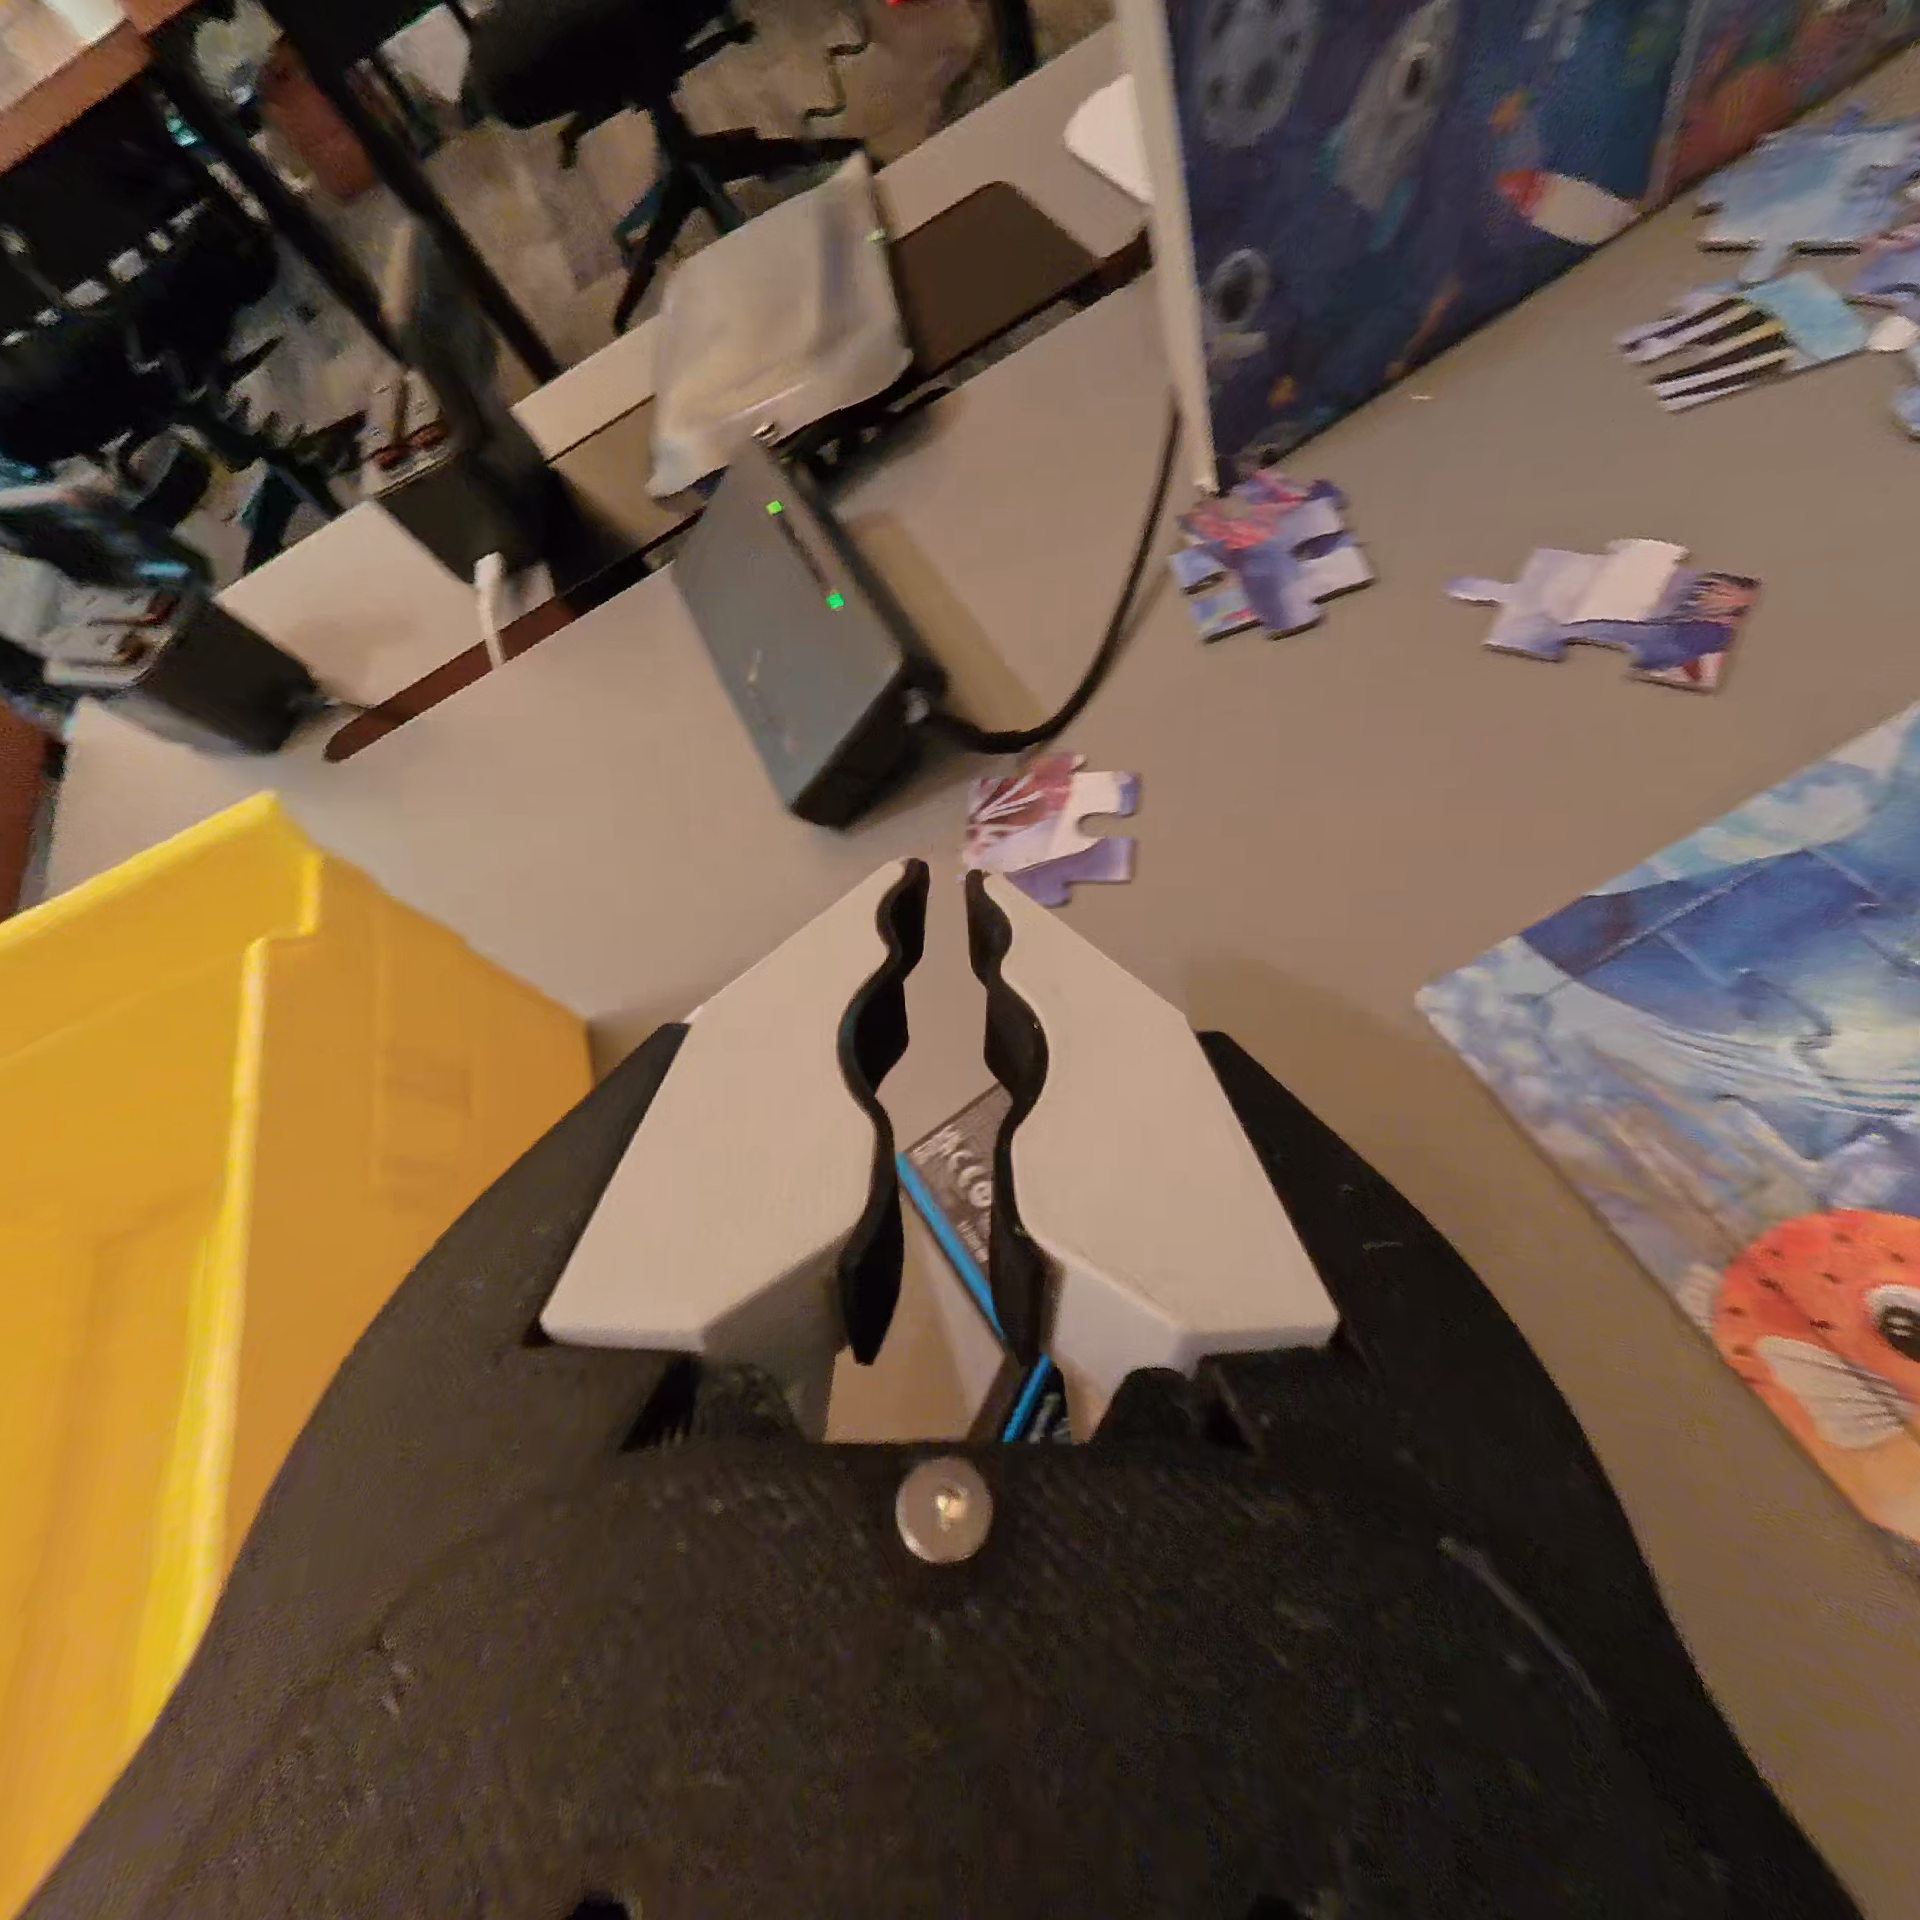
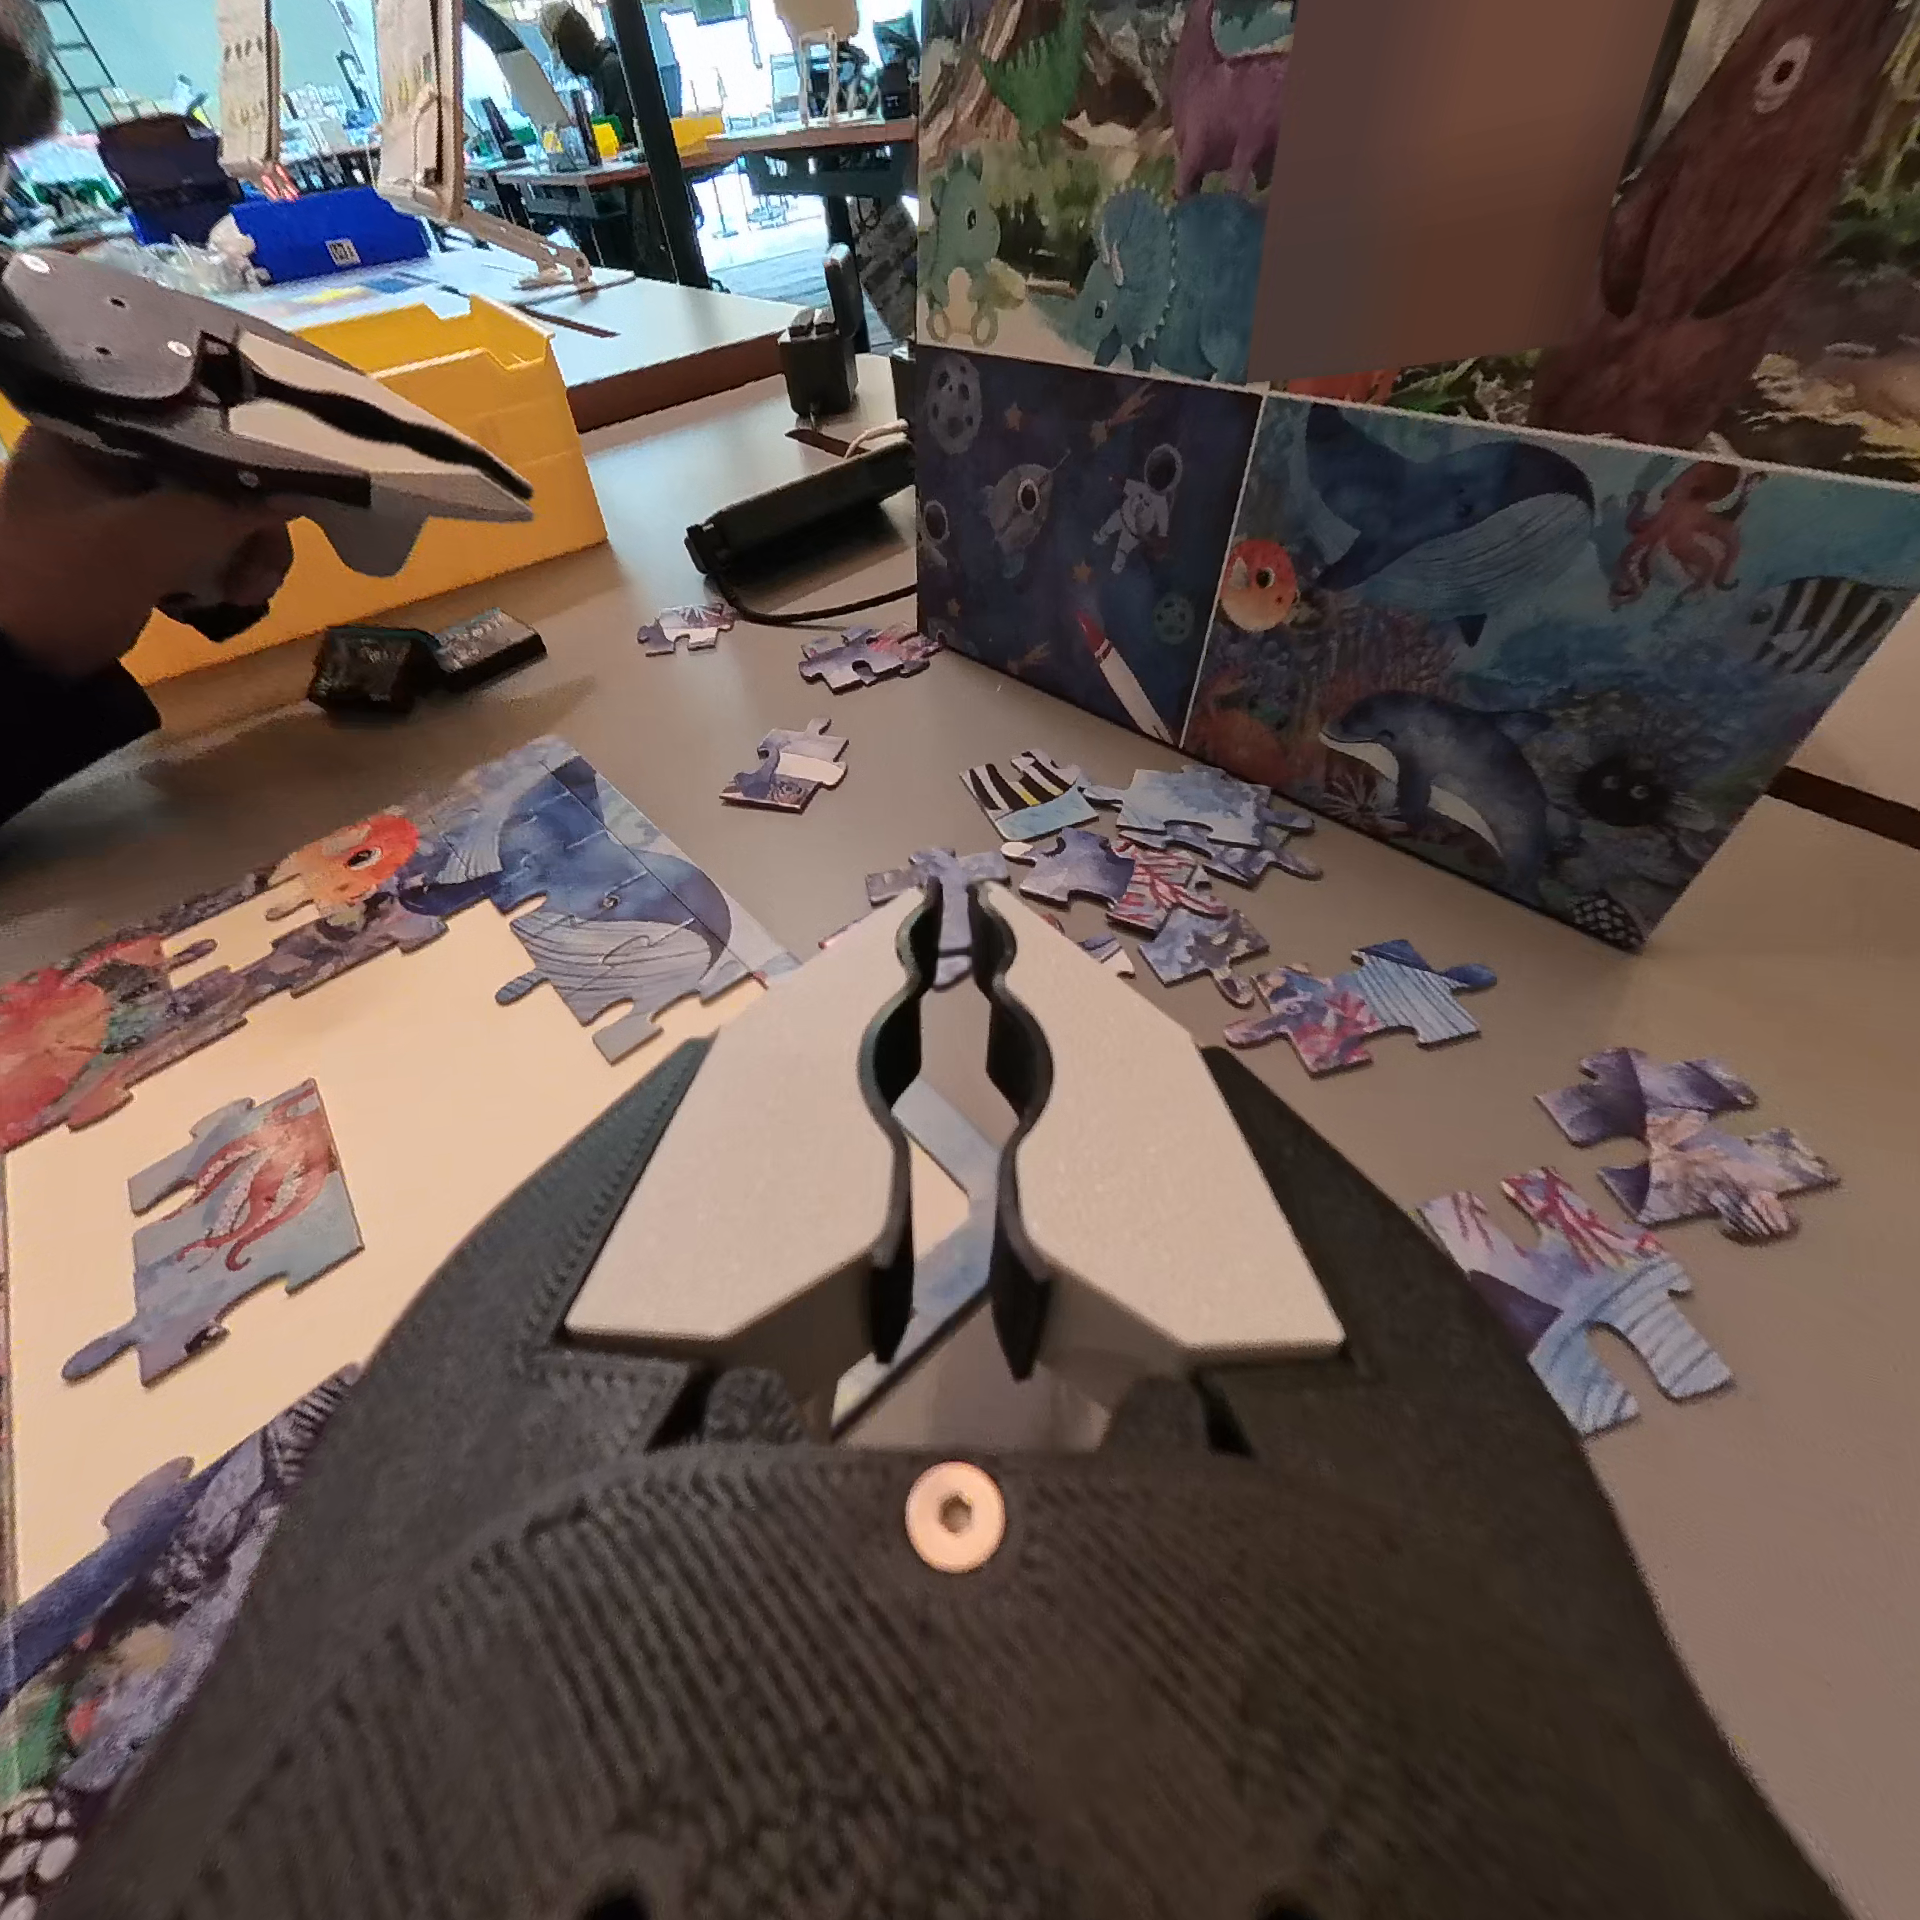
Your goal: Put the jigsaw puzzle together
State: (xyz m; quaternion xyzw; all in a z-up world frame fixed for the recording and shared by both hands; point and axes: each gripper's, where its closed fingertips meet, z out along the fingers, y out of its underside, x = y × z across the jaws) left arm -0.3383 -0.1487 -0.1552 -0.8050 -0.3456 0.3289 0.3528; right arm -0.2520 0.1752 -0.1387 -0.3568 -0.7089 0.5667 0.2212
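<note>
Right gripper [image 2: 957, 902] clenched on a blue puzzle piece [image 2: 940, 868] above scattered loose pieces [image 2: 1195, 862]. Left gripper [image 1: 943, 878] nearly closed, empty, beside yellow bin [image 1: 208, 1091]. Picture box [image 2: 1455, 623] upright behind, on the counter [image 2: 1766, 1558].

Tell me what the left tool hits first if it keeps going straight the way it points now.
Probably the loose puzzle piece lying on the grey table just past the left tool. Beyond it lies a dark power brick. The tool hangs above the table, so depth is uncertain.
</note>
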